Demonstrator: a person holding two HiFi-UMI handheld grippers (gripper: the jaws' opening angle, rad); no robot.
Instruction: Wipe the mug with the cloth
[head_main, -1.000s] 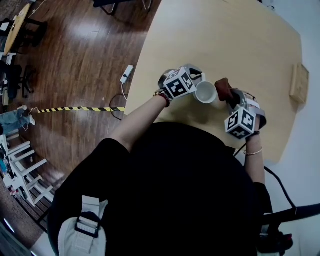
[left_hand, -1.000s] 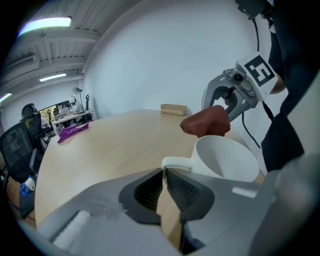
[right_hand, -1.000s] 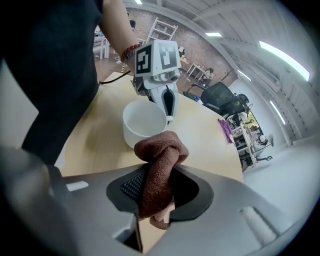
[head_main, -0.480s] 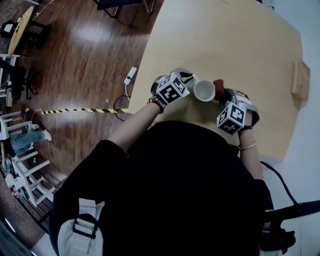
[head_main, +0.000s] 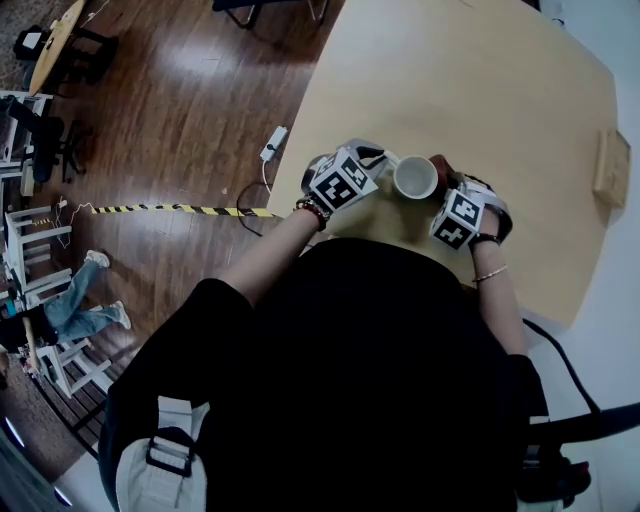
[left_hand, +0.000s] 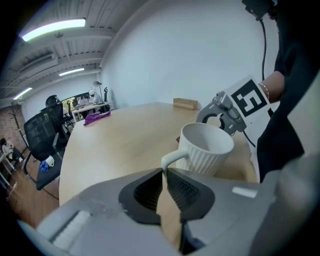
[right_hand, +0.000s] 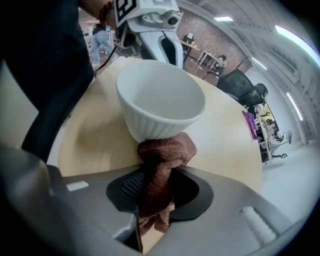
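Note:
A white ribbed mug (head_main: 414, 178) stands on the light wooden table (head_main: 480, 90), near its front edge. My left gripper (head_main: 378, 160) is shut on the mug's handle (left_hand: 172, 157), seen pinched between the jaws in the left gripper view. My right gripper (head_main: 447, 185) is shut on a brown cloth (right_hand: 162, 165). The cloth's bunched end presses against the lower side of the mug (right_hand: 157, 105). In the head view the cloth (head_main: 443, 166) shows as a small brown patch right of the mug.
A small wooden block (head_main: 610, 168) lies near the table's far right edge. A purple object (left_hand: 97, 117) lies at the table's far end. Office chairs (left_hand: 42, 137) stand beyond the table. A power strip (head_main: 273, 143) and striped tape (head_main: 170, 210) lie on the wood floor at left.
The right gripper with the cloth has moved in from the right and now presses the cloth against the mug. The left gripper keeps hold of the handle.

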